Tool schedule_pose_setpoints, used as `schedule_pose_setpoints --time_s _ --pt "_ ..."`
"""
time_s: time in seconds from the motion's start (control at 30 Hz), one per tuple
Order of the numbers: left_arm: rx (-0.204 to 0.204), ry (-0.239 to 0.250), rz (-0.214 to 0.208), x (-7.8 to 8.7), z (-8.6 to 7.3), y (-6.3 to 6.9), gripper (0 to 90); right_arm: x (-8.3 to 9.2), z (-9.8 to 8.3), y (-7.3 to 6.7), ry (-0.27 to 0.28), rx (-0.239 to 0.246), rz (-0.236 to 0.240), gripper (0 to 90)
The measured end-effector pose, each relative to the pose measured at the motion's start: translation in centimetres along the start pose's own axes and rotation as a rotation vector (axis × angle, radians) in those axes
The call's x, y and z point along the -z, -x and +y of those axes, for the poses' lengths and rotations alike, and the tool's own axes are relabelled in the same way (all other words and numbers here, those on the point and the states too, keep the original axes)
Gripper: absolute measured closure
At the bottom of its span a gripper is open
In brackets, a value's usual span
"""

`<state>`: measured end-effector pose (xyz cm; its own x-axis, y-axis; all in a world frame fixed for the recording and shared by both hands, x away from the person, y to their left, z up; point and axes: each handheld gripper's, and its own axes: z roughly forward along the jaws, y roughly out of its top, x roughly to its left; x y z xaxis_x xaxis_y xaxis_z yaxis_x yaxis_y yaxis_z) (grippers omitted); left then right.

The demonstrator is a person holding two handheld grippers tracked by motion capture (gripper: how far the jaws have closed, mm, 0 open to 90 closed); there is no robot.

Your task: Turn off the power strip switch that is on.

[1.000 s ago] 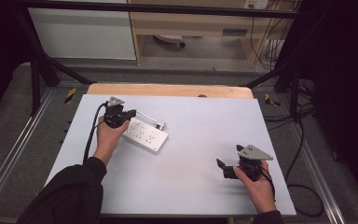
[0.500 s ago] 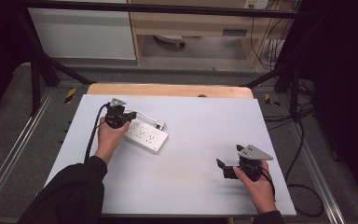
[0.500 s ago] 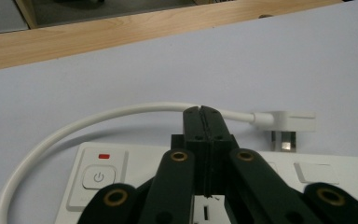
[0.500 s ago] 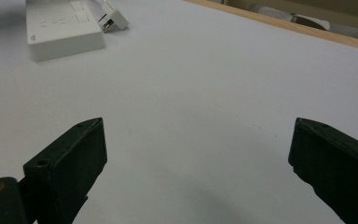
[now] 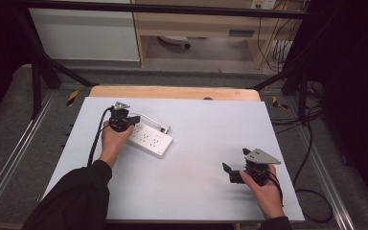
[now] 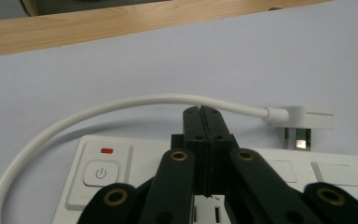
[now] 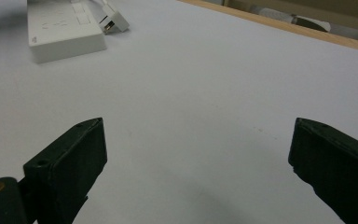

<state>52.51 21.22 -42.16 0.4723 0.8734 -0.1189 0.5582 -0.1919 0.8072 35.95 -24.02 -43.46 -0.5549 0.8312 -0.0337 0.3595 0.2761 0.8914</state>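
Observation:
A white power strip [image 5: 149, 139] lies at the left of the white table [image 5: 206, 124], its short white cord [image 6: 121, 104] looping back to a flat plug [image 6: 304, 116] that rests on the table beside it. My left gripper [image 5: 130, 120] hovers low over the strip's switch end, jaws shut tight with nothing visibly between them. In the left gripper view the shut tips [image 6: 203, 112] sit just in front of the cord, right of the power button [image 6: 101, 173]. My right gripper [image 5: 229, 173] stands open above bare table at the front right. From there the strip [image 7: 63, 29] and plug [image 7: 114, 21] lie far off.
A wooden strip [image 5: 172, 92] borders the table's far edge. Black frame posts [image 5: 38, 72] stand at the back corners, with shelving and cables behind. Bare table surface stretches between the two grippers.

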Motion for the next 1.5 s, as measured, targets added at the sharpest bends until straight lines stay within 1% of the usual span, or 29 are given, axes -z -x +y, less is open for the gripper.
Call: schedule_pose_setpoints --time_s 0.3,0.57,0.67,0.87,1.0,1.1,1.5 --pt "-0.007 -0.011 0.002 -0.1 -0.1 -0.1 90.0 0.0 0.0 0.0 0.0 0.0 0.0 4.8" --pt "-0.016 -0.027 -0.001 -0.4 -0.3 0.1 90.0 0.0 0.0 0.0 0.0 0.002 0.0 4.7" --pt "-0.024 -0.037 -0.006 -0.6 -0.5 0.3 90.0 0.0 0.0 0.0 0.0 0.001 0.0 4.7" --pt "-0.031 -0.037 -0.005 -0.6 -0.5 0.6 90.0 0.0 0.0 0.0 0.001 0.001 0.0 4.7" --pt "-0.048 -0.05 -0.005 -0.8 -0.8 0.9 90.0 0.1 0.0 0.1 0.001 0.005 0.0 4.7" --pt "-0.043 -0.047 -0.008 -0.8 -0.9 1.0 90.0 0.0 0.0 0.0 0.001 0.004 0.0 4.7" --pt "-0.048 -0.046 -0.017 -0.9 -0.9 1.2 90.0 0.0 0.0 0.1 0.002 0.004 0.0 4.6"
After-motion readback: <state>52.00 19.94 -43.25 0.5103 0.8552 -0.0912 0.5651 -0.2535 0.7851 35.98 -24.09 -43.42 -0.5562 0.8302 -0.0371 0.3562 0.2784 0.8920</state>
